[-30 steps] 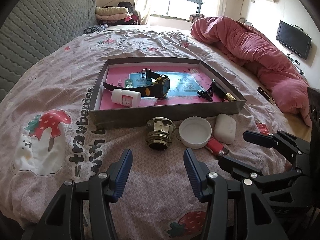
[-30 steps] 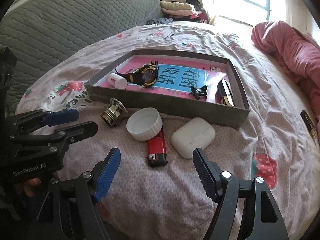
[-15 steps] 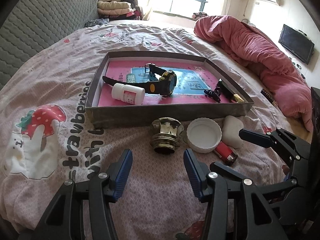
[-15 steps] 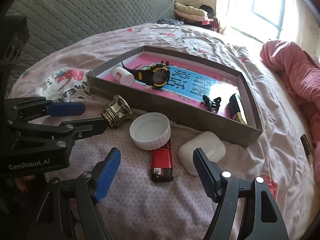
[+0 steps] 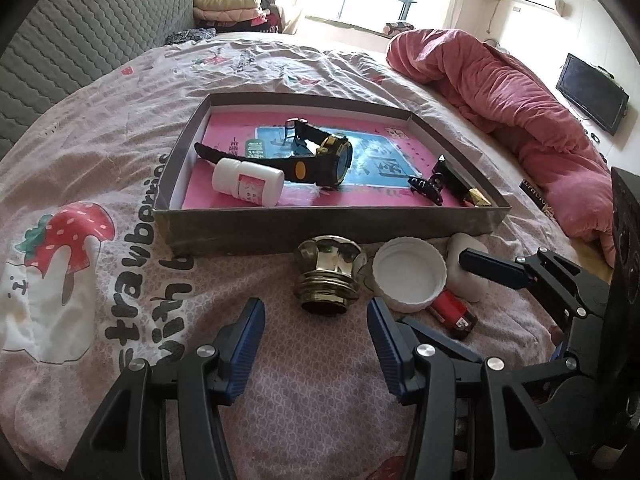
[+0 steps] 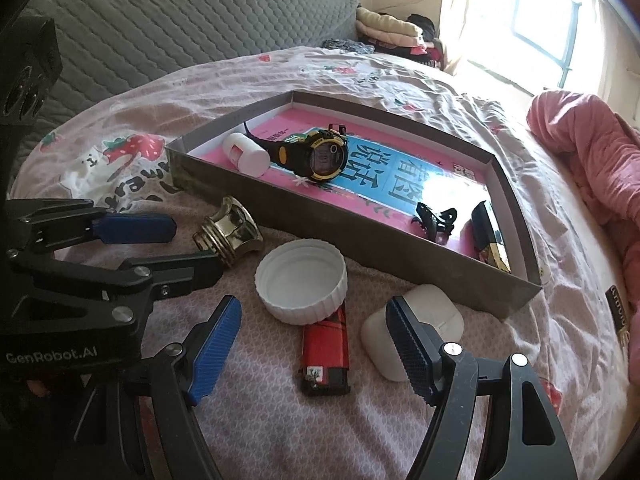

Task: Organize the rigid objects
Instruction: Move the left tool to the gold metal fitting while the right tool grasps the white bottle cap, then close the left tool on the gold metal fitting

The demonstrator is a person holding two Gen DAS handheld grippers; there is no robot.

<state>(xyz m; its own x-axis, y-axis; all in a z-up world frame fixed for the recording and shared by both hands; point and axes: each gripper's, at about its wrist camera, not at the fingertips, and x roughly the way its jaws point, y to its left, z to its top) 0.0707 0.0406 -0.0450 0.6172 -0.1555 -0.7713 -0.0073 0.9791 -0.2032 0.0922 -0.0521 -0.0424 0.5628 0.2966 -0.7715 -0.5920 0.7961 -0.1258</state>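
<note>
The left gripper (image 5: 316,330) stands open with nothing between its blue pads, and over the last second it has come closer to the brass fitting (image 5: 329,273), which now lies just past the fingertips at lower centre of the left wrist view, where before it sat farther up the frame. The right gripper (image 6: 310,338), jaws likewise apart and empty, has closed in too: the red lighter (image 6: 325,344) now lies between its fingers at lower centre, the white cap (image 6: 301,286) touching the lighter's far end, the white earbud case (image 6: 416,326) against the right finger. All four loose things lie on the bedspread (image 5: 120,92) just in front of the grey box (image 5: 320,234), centre frame, which already holds a watch (image 5: 320,156), a pill bottle (image 5: 248,182), a black clip (image 5: 426,188) and a dark stick-shaped item (image 5: 460,184). Judging by this, both hands are lining up pickups, with four items left to box.
</note>
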